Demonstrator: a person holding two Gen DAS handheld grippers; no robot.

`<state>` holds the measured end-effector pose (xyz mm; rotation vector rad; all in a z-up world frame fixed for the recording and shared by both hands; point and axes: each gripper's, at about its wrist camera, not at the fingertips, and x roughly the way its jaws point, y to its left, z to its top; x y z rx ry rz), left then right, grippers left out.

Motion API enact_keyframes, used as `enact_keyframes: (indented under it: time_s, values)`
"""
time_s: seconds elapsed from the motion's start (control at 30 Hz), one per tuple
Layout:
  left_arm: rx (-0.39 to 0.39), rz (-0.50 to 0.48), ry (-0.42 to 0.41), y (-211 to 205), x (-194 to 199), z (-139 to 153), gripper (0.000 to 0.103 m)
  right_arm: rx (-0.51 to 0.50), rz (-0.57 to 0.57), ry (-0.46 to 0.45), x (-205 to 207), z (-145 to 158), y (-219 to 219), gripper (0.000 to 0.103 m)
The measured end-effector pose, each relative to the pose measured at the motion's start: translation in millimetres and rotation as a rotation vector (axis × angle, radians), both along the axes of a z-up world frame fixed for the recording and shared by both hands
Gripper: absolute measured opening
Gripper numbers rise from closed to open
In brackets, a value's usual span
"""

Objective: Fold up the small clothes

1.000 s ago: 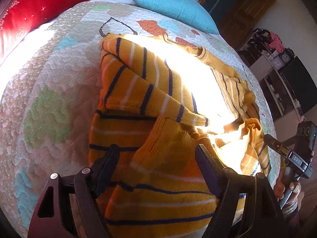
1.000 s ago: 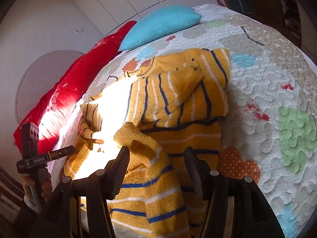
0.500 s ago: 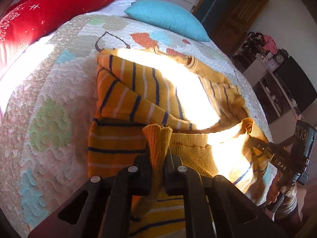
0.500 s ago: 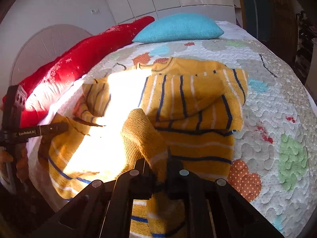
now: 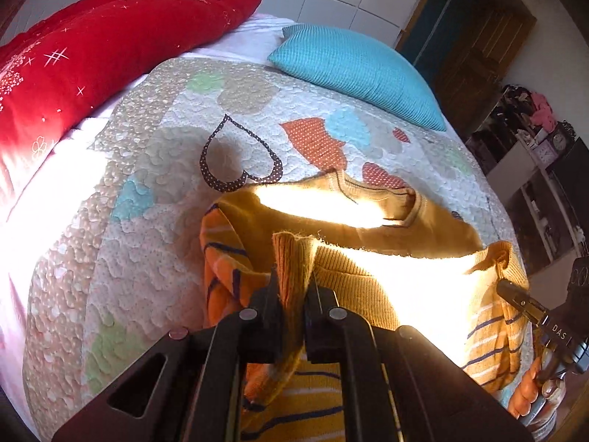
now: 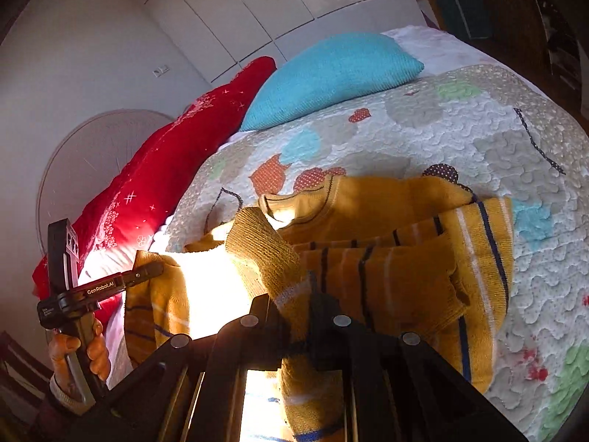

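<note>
A small mustard-yellow sweater (image 5: pixel 368 221) with navy and white stripes lies on the quilted bedspread (image 5: pixel 147 184), sleeves folded in. My left gripper (image 5: pixel 292 287) is shut on one corner of its ribbed bottom hem. My right gripper (image 6: pixel 294 294) is shut on the other hem corner (image 6: pixel 265 254). Both hold the hem lifted above the sweater body (image 6: pixel 405 258), stretched between them toward the collar (image 6: pixel 294 206). The right gripper also shows in the left wrist view (image 5: pixel 515 298), and the left in the right wrist view (image 6: pixel 147 272).
A red pillow (image 5: pixel 92 62) and a teal pillow (image 5: pixel 353 70) lie at the head of the bed. White wardrobe doors (image 6: pixel 276 11) stand behind. Dark shelving with clutter (image 5: pixel 533 154) is to the right of the bed.
Both grippers closed on the hem corners, then lifted the hem and carried it forward over the sweater toward the collar. The striped body is now mostly covered.
</note>
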<state>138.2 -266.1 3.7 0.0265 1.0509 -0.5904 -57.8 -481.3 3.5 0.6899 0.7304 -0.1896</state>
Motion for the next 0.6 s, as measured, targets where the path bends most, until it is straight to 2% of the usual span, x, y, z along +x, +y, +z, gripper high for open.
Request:
enact_keyframes:
  time_s: [0.07,0.13,0.2,0.27,0.33,0.47,0.53,0.6]
  values:
    - [0.025,0.015,0.018,-6.7,10.2,-15.4,0.01,0.018,-0.014,0.043,10.3,-18.5,-9.4,0.012]
    - [0.041,0.035,0.023,-9.0,19.5,-25.0,0.014,0.03,-0.042,0.087,16.5,-34.0,-19.3,0.018]
    - [0.039,0.065,0.024,-5.8,26.6,-27.1,0.025,0.039,-0.08,0.107,17.9,-43.8,-31.3,0.018]
    - [0.024,0.091,0.019,0.5,31.7,-22.3,0.04,0.04,-0.117,0.117,18.6,-46.8,-43.0,0.018]
    - [0.009,0.114,0.012,8.6,34.2,-13.9,0.048,0.028,-0.149,0.125,18.0,-44.3,-54.1,0.018]
    - [-0.013,0.127,-0.024,28.3,22.7,6.0,0.065,-0.026,-0.185,0.11,3.1,-22.4,-64.6,0.031]
    - [-0.023,0.112,-0.025,38.6,11.4,10.6,0.067,-0.031,-0.165,0.09,-14.1,-10.3,-60.2,0.038]
    - [-0.019,0.093,-0.017,48.5,-2.1,10.3,0.068,-0.043,-0.135,0.076,-34.9,-2.3,-50.2,0.052]
